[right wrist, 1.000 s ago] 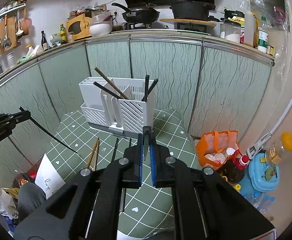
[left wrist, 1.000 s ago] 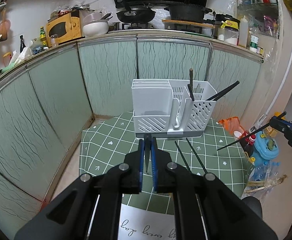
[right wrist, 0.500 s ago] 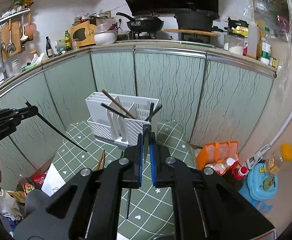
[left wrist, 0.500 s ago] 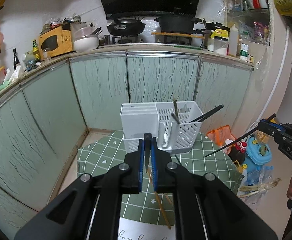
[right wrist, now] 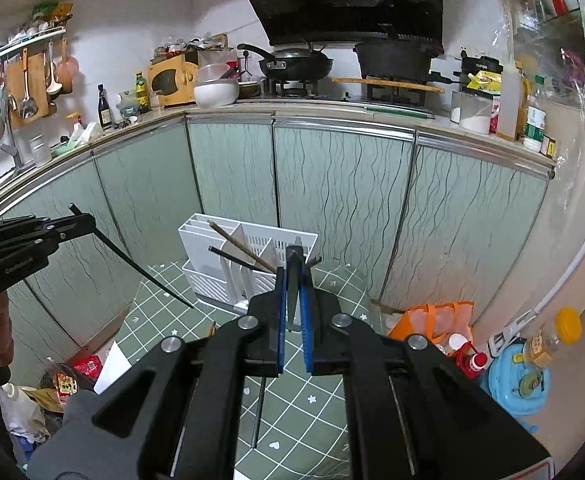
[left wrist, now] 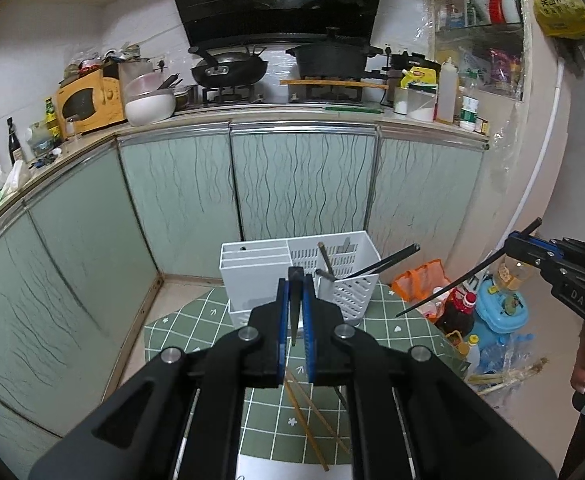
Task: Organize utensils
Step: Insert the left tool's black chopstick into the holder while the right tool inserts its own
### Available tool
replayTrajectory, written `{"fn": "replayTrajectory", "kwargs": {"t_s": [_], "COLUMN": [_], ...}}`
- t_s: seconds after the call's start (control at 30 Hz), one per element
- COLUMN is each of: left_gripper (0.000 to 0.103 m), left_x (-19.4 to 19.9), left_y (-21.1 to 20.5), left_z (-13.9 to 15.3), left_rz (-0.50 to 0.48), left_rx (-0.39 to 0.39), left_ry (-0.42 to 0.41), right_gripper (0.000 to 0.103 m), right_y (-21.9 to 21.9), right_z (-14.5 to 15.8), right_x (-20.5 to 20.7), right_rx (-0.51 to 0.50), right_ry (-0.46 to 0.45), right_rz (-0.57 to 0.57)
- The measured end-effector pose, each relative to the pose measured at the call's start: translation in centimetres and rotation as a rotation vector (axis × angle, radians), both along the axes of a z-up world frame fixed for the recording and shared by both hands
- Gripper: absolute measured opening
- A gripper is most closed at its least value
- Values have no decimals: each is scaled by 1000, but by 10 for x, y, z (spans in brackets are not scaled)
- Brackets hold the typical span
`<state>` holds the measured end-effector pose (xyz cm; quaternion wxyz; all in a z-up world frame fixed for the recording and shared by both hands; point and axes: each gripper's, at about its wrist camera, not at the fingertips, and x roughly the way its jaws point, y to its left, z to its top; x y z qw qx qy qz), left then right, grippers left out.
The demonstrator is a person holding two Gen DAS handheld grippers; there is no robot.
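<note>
**A:** Starting close in: your left gripper (left wrist: 294,312) is clamped on a black chopstick (right wrist: 132,258). From its own camera you only get the dark tip poking up between the blue pads; the right wrist view shows the whole stick slanting down toward the table. Your right gripper (right wrist: 292,300) is clamped on a second black chopstick (left wrist: 452,284) the same way, long end hanging low.

**B:** So what bites you from here?

**A:** My guess, the angle. Both sticks are pinched near one end, so the free tip can swing. If you come at the white caddy (left wrist: 252,270) with the tip that low, I'd expect it to jab the slotted wall or catch the chopsticks in the caddy (left wrist: 326,258) rather than drop in. Both grippers heading for the same opening could also cross sticks. And a thin smooth stick held on so little pad can pivot or slide out if it bumps anything.

**B:** And the rest of the job?

**A:** Just past your pads there's a wooden pair (left wrist: 312,420) lying loose on the green checked cloth (left wrist: 180,332), plus a dark stick (right wrist: 259,412) flat on it in the right view. Farther on, the caddy sits at the far edge of the cloth: solid slots on the left, perforated bins on the right, a few chopsticks leaning out already.
</note>
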<state>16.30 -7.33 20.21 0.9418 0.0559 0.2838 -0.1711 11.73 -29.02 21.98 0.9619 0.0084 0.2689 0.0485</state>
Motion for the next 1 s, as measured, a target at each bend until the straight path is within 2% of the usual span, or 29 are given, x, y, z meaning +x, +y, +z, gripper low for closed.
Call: {"fn": "replayTrajectory", "kwargs": {"t_s": [0.57,1.0], "left_gripper": [8,8], "left_x": [29,68], "left_y": [-34,-61], "left_z": [25,31], "left_rz": [-80,-117], "left_rx": [-37,-52], "left_ry": [-12,-18], "right_gripper": [6,6], "right_y": [9,-1], "right_z": [28,25], "right_x": [39,90], "right_rx": [-5,11], "right_ry": [-23,-15], "right_rz": [36,43]}}
